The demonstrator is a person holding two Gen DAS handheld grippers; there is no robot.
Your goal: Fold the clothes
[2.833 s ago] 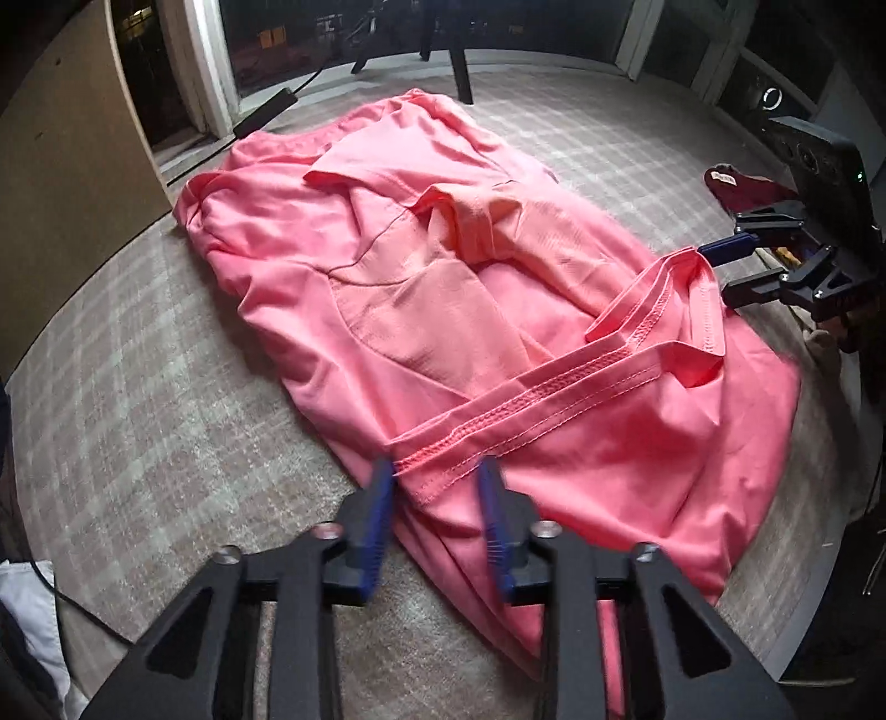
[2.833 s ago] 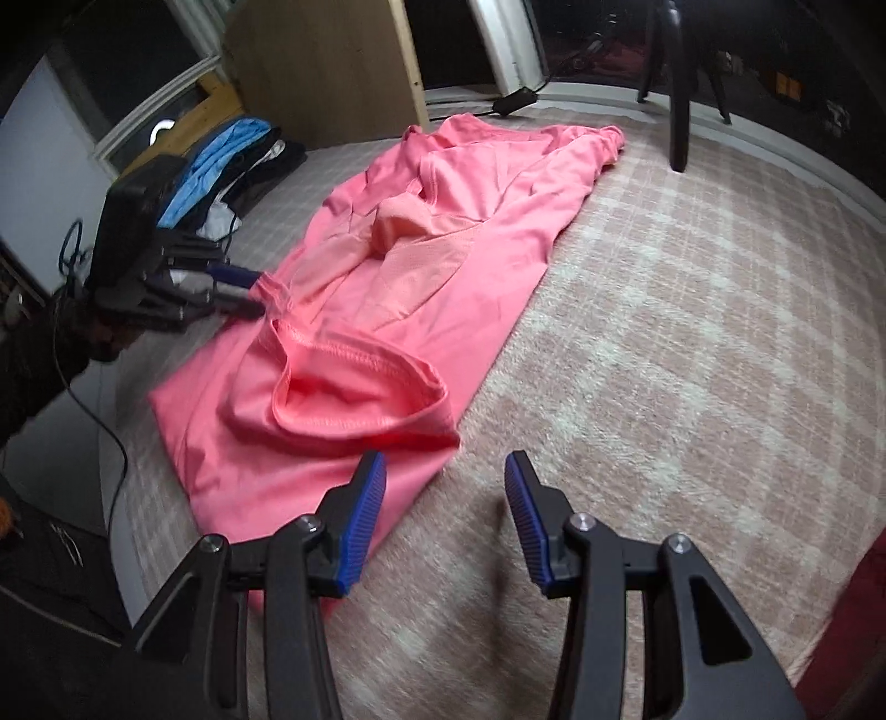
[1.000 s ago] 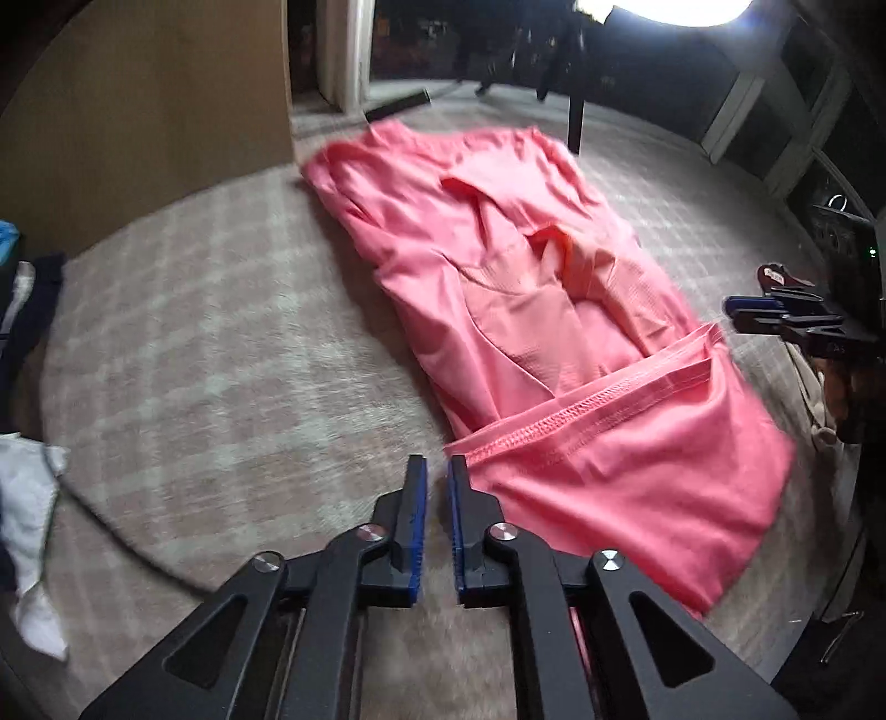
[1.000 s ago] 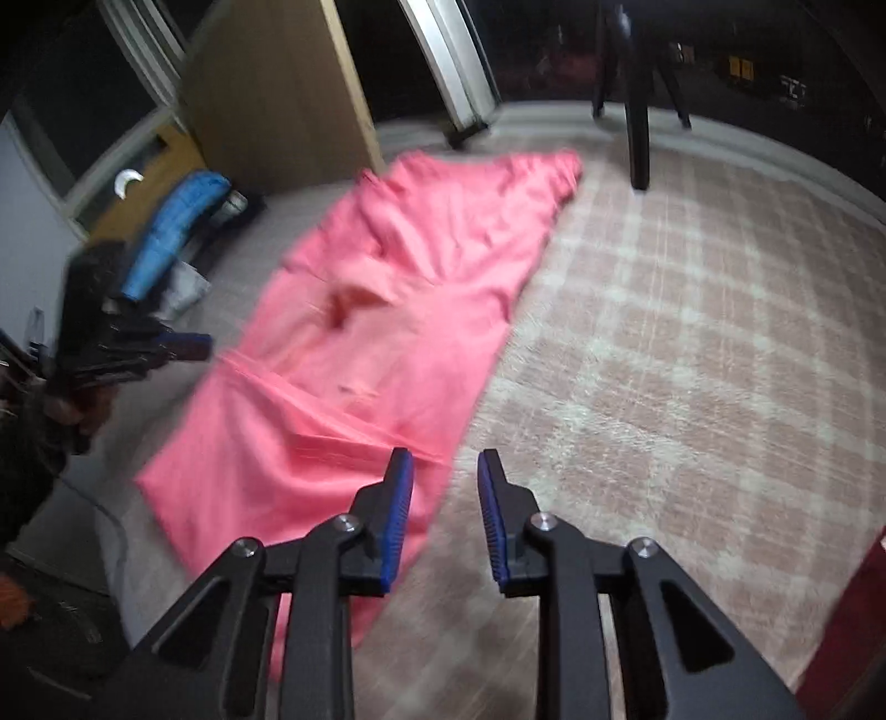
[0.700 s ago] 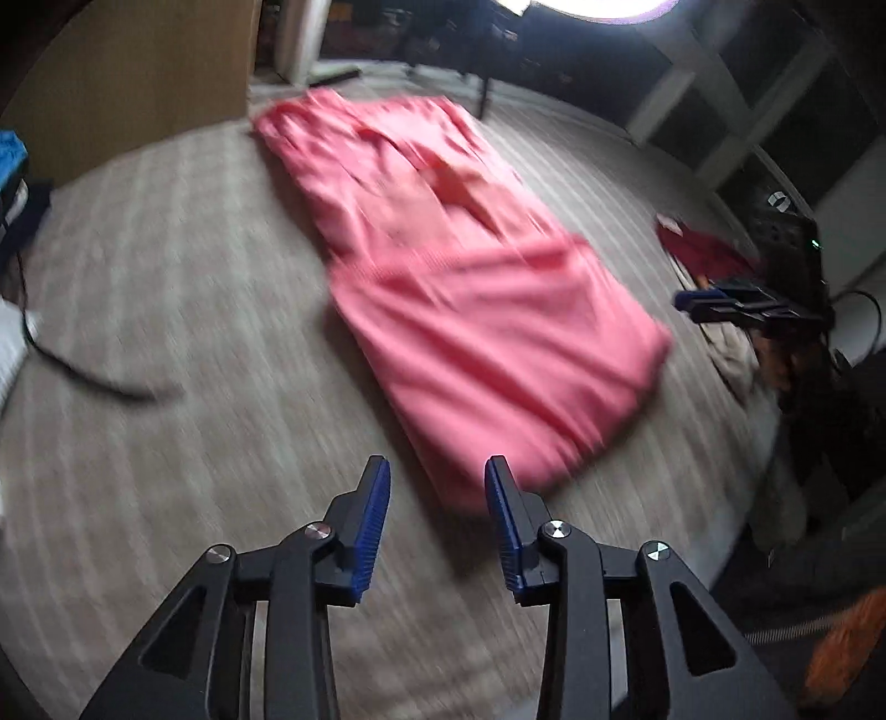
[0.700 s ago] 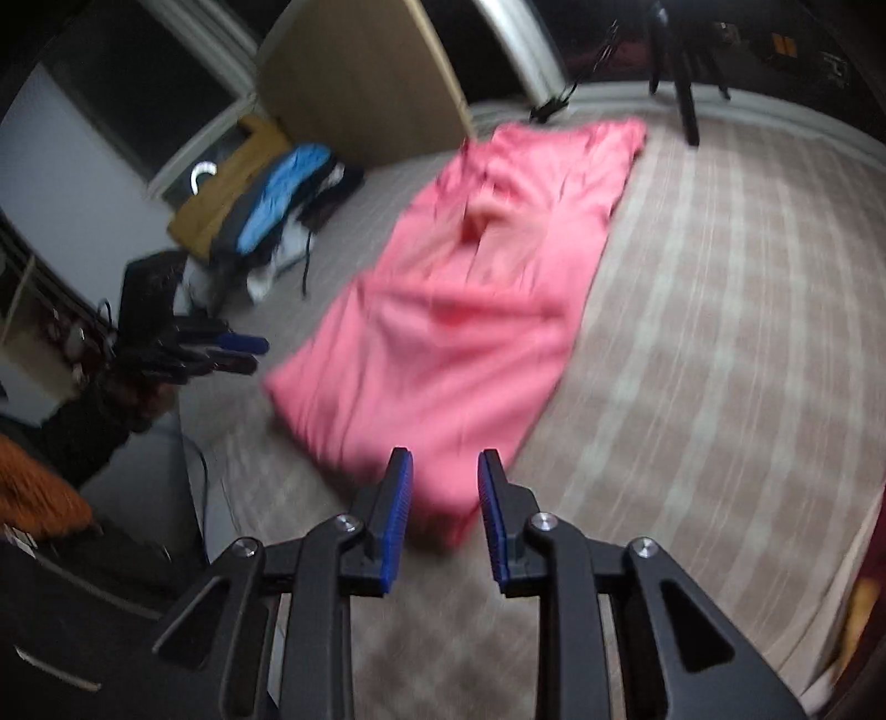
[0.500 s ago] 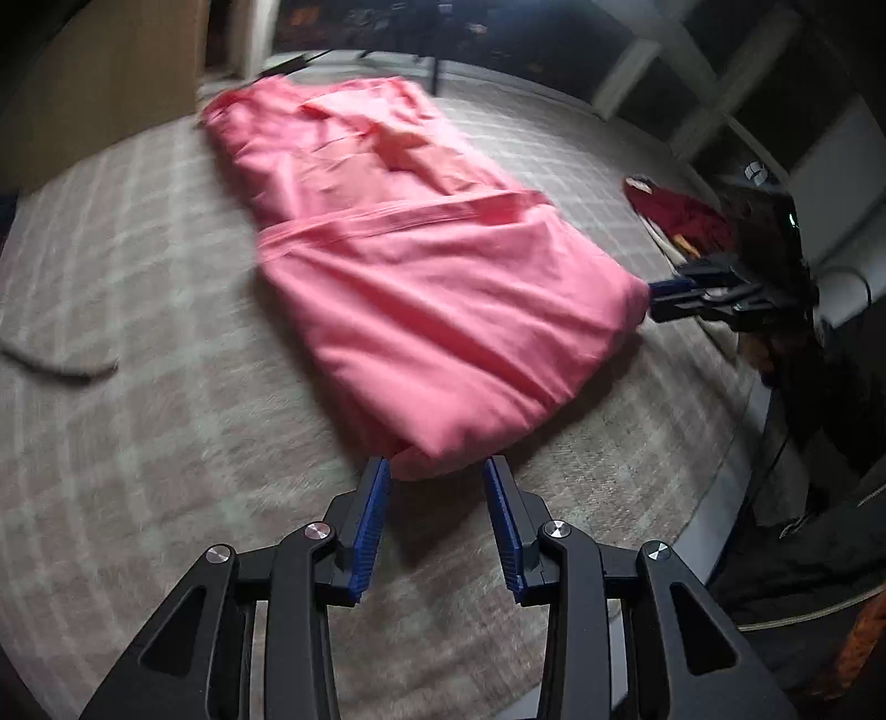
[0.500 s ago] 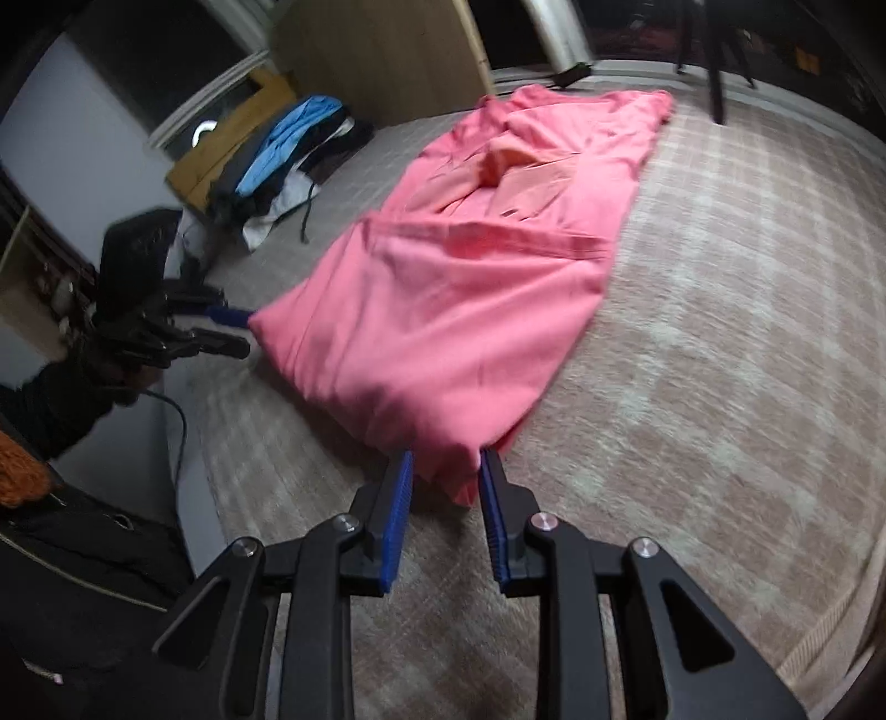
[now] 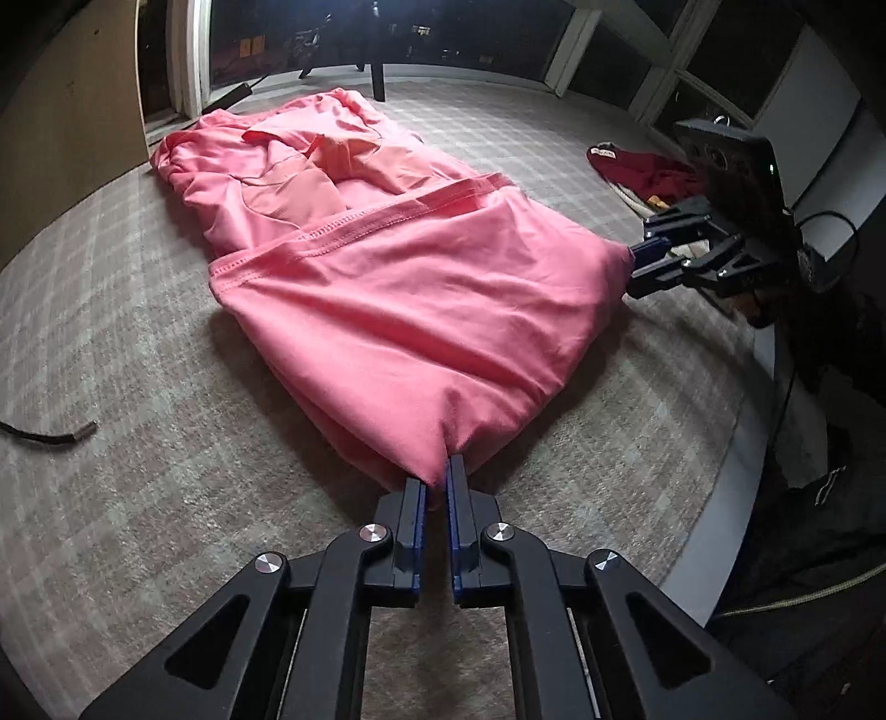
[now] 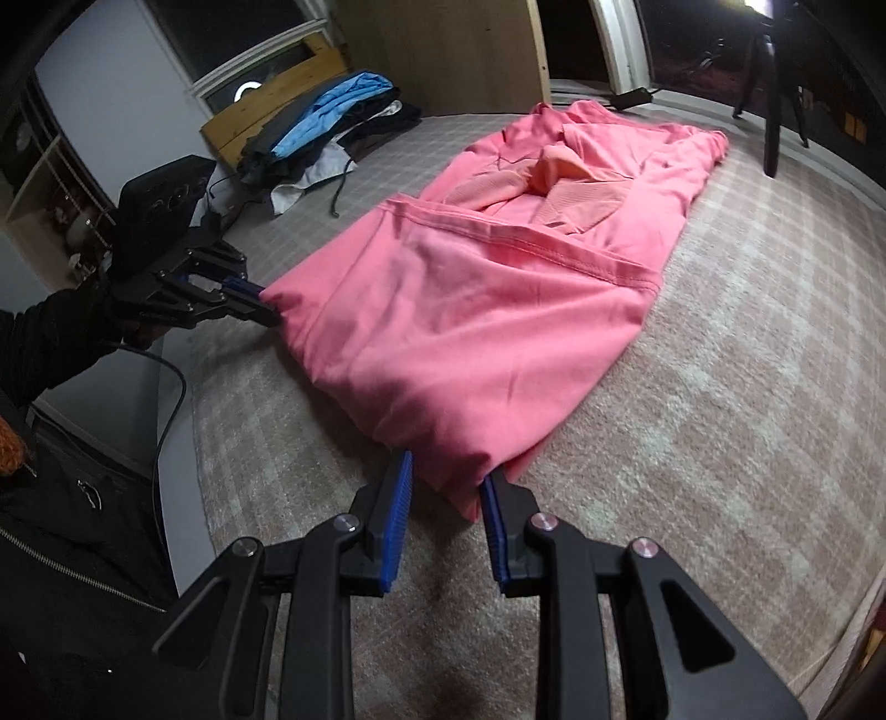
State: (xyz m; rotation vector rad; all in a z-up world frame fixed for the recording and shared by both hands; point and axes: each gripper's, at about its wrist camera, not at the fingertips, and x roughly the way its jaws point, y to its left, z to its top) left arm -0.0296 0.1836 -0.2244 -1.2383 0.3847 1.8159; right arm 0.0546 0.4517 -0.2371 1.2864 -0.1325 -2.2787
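A: Fingers first. Left gripper (image 9: 436, 479) has its blue pads pinched nearly together on one near corner of the pink garment (image 9: 398, 288); its jaws have just been closing, and fabric bunches right at the tips.

B: And the right gripper (image 10: 447, 482)?

A: Jaws stand a bit apart, closed in slightly just now, with the other near corner of the garment wedged between the blue pads. In its own view the cloth touches the right-hand pad; contact with the left-hand pad is hard to tell. In the left wrist view it shows at the right edge (image 9: 645, 266) with its tips right at the fabric corner, so I'm reading it as gripped.

B: Where's the garment?

A: Spread on the checked grey-beige carpet (image 9: 138, 443), long axis running away from both cameras. The near half is one smooth folded layer, its stitched hem (image 9: 360, 227) lying across the middle. Beyond the hem there's rumpled fabric with a lighter pink panel. The near edge runs between the two grippers.

B: Anything else?

A: Person's dark sleeve (image 10: 50, 338) behind the left gripper in the right wrist view. Pile of clothes with a blue piece (image 10: 332, 111) by the wall at far left. Red cloth (image 9: 648, 171) on the carpet beyond the right gripper. Black cable end (image 9: 50, 437) on the carpet at left. Wooden board (image 10: 459, 50) upright beyond the garment.
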